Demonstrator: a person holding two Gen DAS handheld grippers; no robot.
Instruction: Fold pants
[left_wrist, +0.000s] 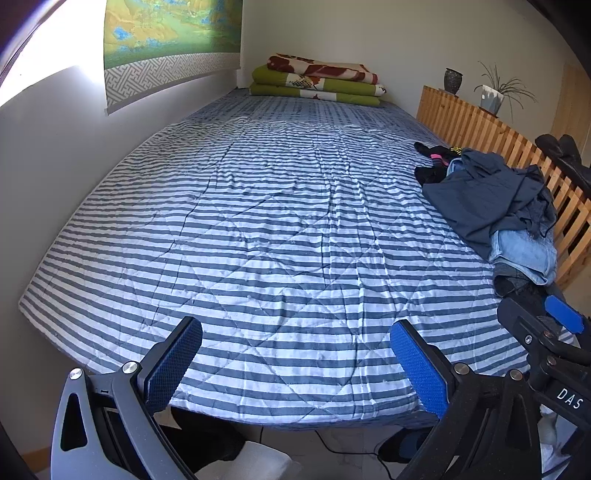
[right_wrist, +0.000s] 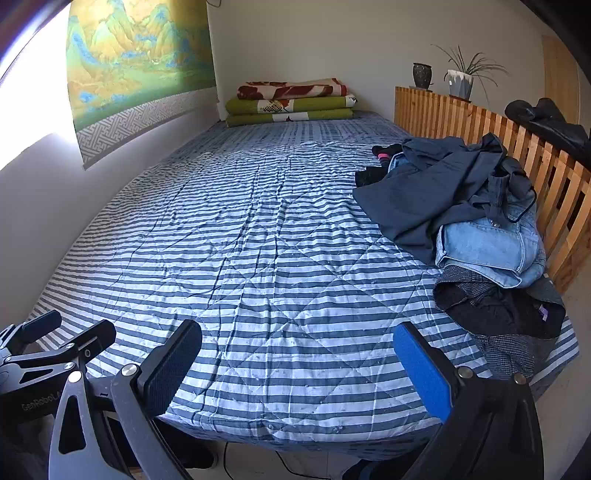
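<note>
1. The left gripper is hanging over the near edge of the bed with its jaws spread wide, nothing lying between its blue pads.
2. The right gripper is doing the same just beside it, jaws standing wide apart and holding nothing; its blue-tipped fingers are also showing at the right edge of the left wrist view.
3. Under both grippers, the blue-and-white striped quilt is lying spread over the bed, creased in places.
4. The pile of clothes is sitting on the right side of the quilt, against the wooden slatted rail, well apart from both grippers.
5. In that pile, a dark blue garment is draping over folded light blue denim, with dark checked and black cloth lying nearest the foot of the bed; which of these are the pants is hard to tell.
6. At the far end, folded blankets are lying stacked against the wall.
7. A dark vase and a potted plant are standing on top of the rail, and a landscape hanging is covering the left wall.
</note>
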